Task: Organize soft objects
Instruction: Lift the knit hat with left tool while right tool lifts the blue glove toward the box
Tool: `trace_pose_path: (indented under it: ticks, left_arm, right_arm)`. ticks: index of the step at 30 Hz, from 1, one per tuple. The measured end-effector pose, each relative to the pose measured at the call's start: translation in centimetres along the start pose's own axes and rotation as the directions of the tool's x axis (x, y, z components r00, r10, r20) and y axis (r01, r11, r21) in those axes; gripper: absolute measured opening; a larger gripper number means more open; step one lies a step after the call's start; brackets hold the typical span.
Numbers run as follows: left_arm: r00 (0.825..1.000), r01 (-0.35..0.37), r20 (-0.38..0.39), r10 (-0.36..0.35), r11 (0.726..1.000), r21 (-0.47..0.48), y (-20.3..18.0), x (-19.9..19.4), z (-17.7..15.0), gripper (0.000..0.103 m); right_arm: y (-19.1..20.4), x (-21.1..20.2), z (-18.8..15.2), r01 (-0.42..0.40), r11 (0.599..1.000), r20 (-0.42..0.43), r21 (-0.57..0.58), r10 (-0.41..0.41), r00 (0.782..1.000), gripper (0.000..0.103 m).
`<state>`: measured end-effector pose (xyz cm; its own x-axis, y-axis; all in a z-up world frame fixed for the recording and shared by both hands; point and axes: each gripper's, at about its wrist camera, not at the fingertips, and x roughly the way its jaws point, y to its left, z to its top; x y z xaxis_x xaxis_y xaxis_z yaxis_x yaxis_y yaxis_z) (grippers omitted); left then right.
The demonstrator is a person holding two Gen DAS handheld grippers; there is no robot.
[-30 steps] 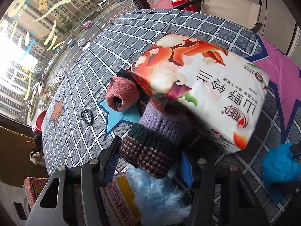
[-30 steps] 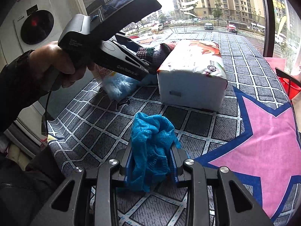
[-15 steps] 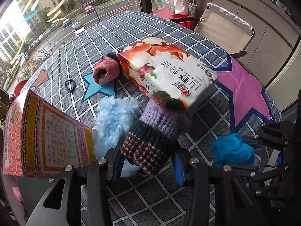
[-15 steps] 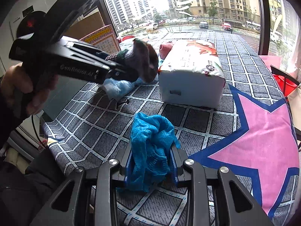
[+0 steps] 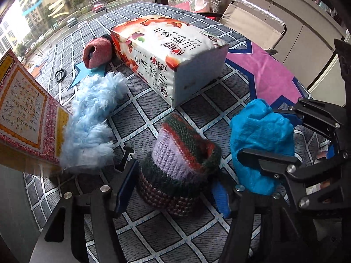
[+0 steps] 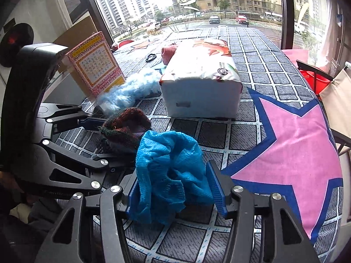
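My left gripper point(image 5: 173, 194) is shut on a striped knitted sock point(image 5: 179, 164), held low over the checked tablecloth; it also shows in the right wrist view point(image 6: 125, 129). My right gripper point(image 6: 175, 195) is shut on a crumpled blue cloth point(image 6: 171, 175), which also shows in the left wrist view point(image 5: 261, 140), just right of the knitted sock. A fluffy light-blue piece point(image 5: 94, 120) lies to the left. A rolled red sock point(image 5: 96, 52) lies at the far end of the tissue pack.
A large tissue pack point(image 5: 169, 54) lies mid-table on the checked cloth with stars point(image 6: 285, 144). A red-and-yellow printed box point(image 5: 24, 109) stands at the left edge. A black ring point(image 5: 60, 74) lies beyond it. A folding chair point(image 5: 252, 24) stands behind the table.
My left gripper has pulled back and down toward the near edge with the knitted sock, ending beside the right gripper. The right gripper has hardly moved and keeps the blue cloth.
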<state>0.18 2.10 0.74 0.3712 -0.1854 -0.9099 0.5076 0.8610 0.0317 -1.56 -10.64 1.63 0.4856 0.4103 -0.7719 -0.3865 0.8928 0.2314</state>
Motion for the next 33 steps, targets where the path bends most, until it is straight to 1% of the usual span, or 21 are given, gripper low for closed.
trace_pose_path:
  ticks: [1,2,3,4,6,10,13,17,19,21,22,23,25,28,30,33]
  left_arm:
    - [1.0,-0.003,0.004,0.003,1.0,-0.005,0.1,-0.1,-0.2,0.054]
    - [1.0,0.005,0.012,-0.005,1.0,-0.014,0.3,-0.3,-0.4,0.052]
    - [1.0,0.019,0.023,-0.019,0.999,-0.029,0.5,-0.6,-0.5,0.048]
    - [0.999,0.036,0.035,-0.034,0.998,-0.048,0.8,-1.0,-0.6,0.045]
    - [0.996,0.062,0.066,-0.057,0.995,-0.075,1.3,-2.0,-0.8,0.044]
    - [0.992,0.069,0.113,-0.059,0.994,-0.086,1.2,-3.6,-0.1,0.044]
    - [0.988,0.092,0.131,-0.079,0.991,-0.093,1.1,-4.2,1.5,0.044]
    - [0.981,0.116,0.168,-0.094,0.985,-0.128,1.1,-5.4,5.2,0.044]
    - [0.982,0.093,0.175,-0.069,0.986,-0.138,1.2,-5.4,7.5,0.044]
    - [0.988,0.052,0.151,-0.029,0.986,-0.156,1.6,-4.7,9.8,0.044]
    - [0.991,0.043,0.135,-0.02,0.984,-0.171,1.9,-4.2,10.9,0.044]
    - [0.992,0.039,0.125,-0.015,0.982,-0.186,2.4,-3.8,11.9,0.044]
    - [0.995,0.006,0.101,0.016,0.977,-0.213,3.3,-3.0,13.5,0.044]
    - [0.994,-0.059,0.073,0.078,0.97,-0.237,4.8,-2.7,15.0,0.044]
    - [0.994,-0.071,0.059,0.089,0.965,-0.253,5.7,-2.8,15.4,0.044]
    - [0.995,-0.081,0.038,0.095,0.961,-0.266,6.7,-3.1,15.9,0.044]
  right_arm:
    - [0.3,0.0,-0.1,-0.004,1.0,-0.005,-0.01,0.004,1.0,0.046]
    - [0.7,0.2,-0.1,-0.005,1.0,-0.018,-0.02,0.005,1.0,0.036]
    - [0.8,0.1,-0.2,0.0,1.0,-0.02,-0.022,0.0,1.0,0.036]
    - [0.9,-0.1,-0.3,0.001,1.0,-0.017,-0.019,-0.001,1.0,0.032]
    - [0.9,-0.7,-0.2,0.007,1.0,-0.003,0.003,-0.007,1.0,0.031]
    - [-0.9,-2.9,0.5,0.04,0.994,0.061,0.102,-0.046,0.997,0.031]
    - [-3.1,-4.5,1.6,0.096,0.98,0.098,0.175,-0.115,0.989,0.031]
    - [-6.0,-5.9,4.1,0.161,0.954,0.099,0.253,-0.191,0.977,0.031]
    - [-7.2,-6.4,6.0,0.184,0.943,0.099,0.276,-0.218,0.971,0.031]
    - [-8.2,-6.3,7.9,0.183,0.937,0.098,0.297,-0.221,0.97,0.031]
    - [-8.5,-6.2,8.9,0.184,0.936,0.095,0.3,-0.221,0.971,0.031]
    - [-8.7,-5.9,9.9,0.189,0.936,0.087,0.298,-0.223,0.971,0.031]
    - [-9.2,-5.1,11.6,0.207,0.933,0.058,0.295,-0.234,0.971,0.031]
    - [-9.5,-3.7,13.6,0.216,0.934,0.003,0.286,-0.226,0.974,0.031]
    - [-9.5,-2.9,14.6,0.209,0.937,-0.033,0.281,-0.208,0.978,0.031]
    - [-9.4,-1.9,15.8,0.163,0.944,-0.089,0.286,-0.143,0.986,0.031]
